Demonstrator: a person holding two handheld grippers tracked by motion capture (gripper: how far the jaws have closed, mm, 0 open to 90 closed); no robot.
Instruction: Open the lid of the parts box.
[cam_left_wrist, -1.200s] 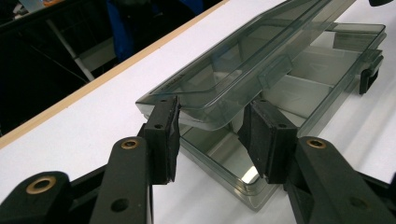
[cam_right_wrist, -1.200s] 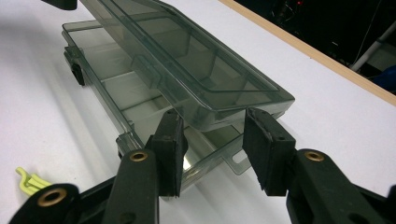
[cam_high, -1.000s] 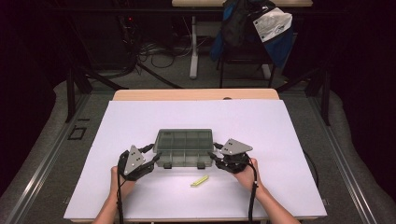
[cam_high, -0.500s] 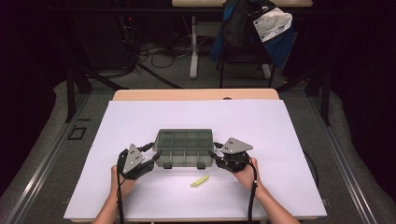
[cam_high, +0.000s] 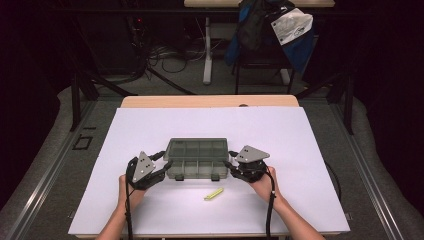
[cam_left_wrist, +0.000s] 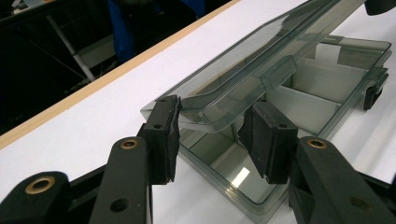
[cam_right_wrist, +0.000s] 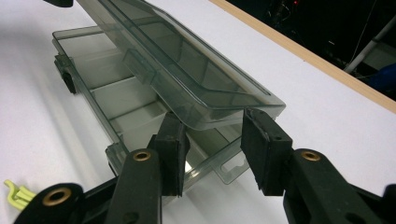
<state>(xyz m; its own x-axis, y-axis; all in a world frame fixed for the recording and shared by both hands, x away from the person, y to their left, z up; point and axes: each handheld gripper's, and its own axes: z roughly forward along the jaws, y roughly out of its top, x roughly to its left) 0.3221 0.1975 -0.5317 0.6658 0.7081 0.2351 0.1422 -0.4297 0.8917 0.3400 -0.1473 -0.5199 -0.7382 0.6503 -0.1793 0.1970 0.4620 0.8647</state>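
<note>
From the high view, the smoky compartment box (cam_high: 196, 159) sits near the desk's (cam_high: 300, 150) front edge, left gripper (cam_high: 161, 169) and right gripper (cam_high: 231, 166) at its ends, a yellow clip (cam_high: 213, 194) in front. In the left gripper view, the jaws clamp the raised lid (cam_left_wrist: 252, 74) (half open). The right gripper view shows likewise.

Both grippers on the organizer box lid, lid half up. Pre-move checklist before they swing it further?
1. Left gripper on its end of the lid: ok, pads at both sides of the lid's corner.
2. Right gripper on the other end: ok, pads flank that corner.
3. Lid raised off the box base: ok, tilted, clear gap beneath.
4. Compartments free of loose parts: ok where visible.
5. Yellow-green clip clear of box: ok, apart, on the white table.
6. Pads pressing firmly: cannot tell.
</note>
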